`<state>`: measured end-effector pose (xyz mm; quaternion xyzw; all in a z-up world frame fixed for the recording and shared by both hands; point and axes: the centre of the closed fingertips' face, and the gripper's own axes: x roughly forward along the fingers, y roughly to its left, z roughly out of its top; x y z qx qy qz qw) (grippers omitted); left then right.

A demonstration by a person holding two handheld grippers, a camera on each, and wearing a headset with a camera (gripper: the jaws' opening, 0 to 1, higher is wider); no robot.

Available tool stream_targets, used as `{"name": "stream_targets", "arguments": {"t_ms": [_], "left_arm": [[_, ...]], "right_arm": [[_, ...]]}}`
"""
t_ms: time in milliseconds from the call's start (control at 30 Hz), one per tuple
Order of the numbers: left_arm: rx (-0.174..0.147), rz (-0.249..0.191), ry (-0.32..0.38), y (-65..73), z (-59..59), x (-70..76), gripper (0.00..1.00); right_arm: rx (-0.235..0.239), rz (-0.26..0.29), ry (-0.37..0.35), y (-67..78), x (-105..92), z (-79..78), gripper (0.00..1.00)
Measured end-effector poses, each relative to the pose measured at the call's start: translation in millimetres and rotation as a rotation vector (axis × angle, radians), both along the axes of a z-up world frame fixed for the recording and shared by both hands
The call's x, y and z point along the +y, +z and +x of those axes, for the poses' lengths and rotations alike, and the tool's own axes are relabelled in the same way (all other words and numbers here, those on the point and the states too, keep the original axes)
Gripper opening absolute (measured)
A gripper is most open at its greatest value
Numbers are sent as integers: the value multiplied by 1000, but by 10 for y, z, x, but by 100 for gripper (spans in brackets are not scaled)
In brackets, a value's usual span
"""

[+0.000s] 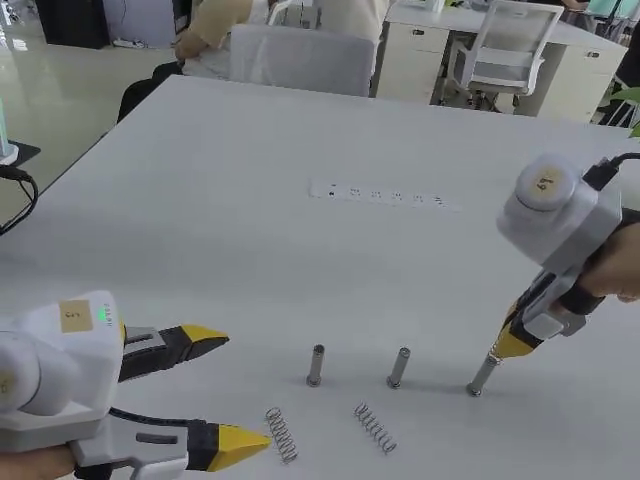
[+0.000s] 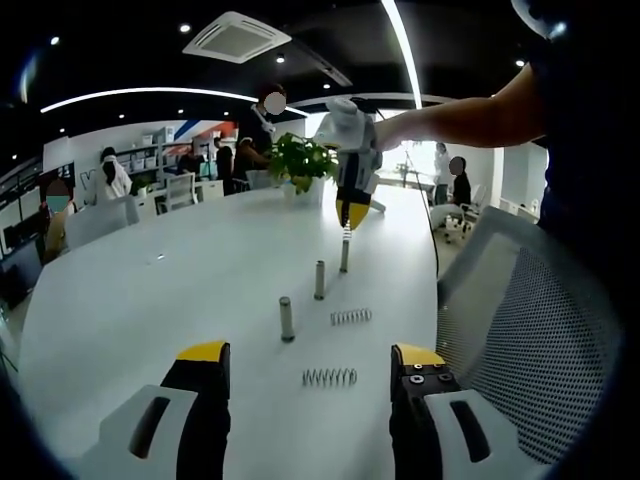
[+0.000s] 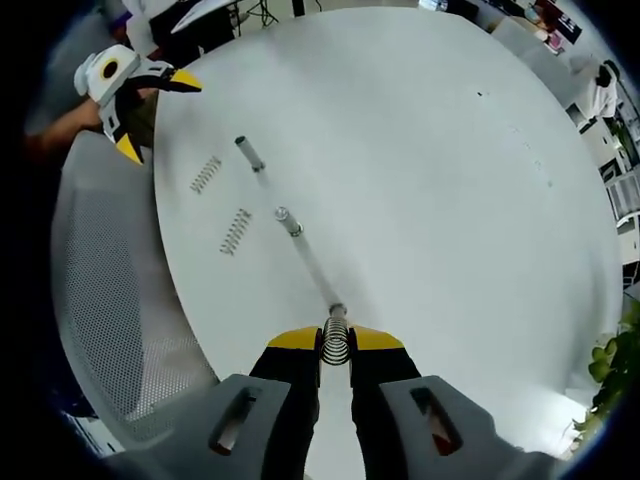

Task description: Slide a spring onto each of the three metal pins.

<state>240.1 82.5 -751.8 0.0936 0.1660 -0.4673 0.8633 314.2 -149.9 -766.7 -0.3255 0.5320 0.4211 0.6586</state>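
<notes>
Three metal pins stand in a row on the white table [image 1: 300, 200]: a left pin [image 1: 316, 365], a middle pin [image 1: 399, 367] and a right pin [image 1: 483, 375]. My right gripper [image 1: 515, 345] is shut on a spring [image 3: 336, 348], held right at the top of the right pin [image 3: 338, 311]. Two loose springs [image 1: 281, 433] [image 1: 374, 427] lie flat in front of the pins. My left gripper [image 1: 225, 388] stands open at the near left, empty, with the nearer loose spring [image 2: 330, 377] just ahead of its jaws. In the left gripper view the right gripper [image 2: 350, 205] hangs over the far pin [image 2: 345, 255].
A white power strip [image 1: 385, 195] lies further back on the table. Grey and white chairs [image 1: 300, 60] and cabinets stand beyond the far edge. A mesh chair [image 2: 520, 330] sits close on my near side. A potted plant [image 2: 300, 160] stands at the table's end.
</notes>
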Motion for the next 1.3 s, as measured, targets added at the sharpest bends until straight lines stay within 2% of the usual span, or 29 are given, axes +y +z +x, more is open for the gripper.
{"name": "stream_targets", "arguments": {"t_ms": [367,967,1300], "left_arm": [[4,-2,1,2,8,25,60],[7,-1,1,17,16,33,60],[10,2,4,11,20,48,60]], "right_arm": [[12,-3,-4,-79,24,18,8],[41,-18,-9,-357,32,30,8],[42,-13,-19,-488,24,49,8]]}}
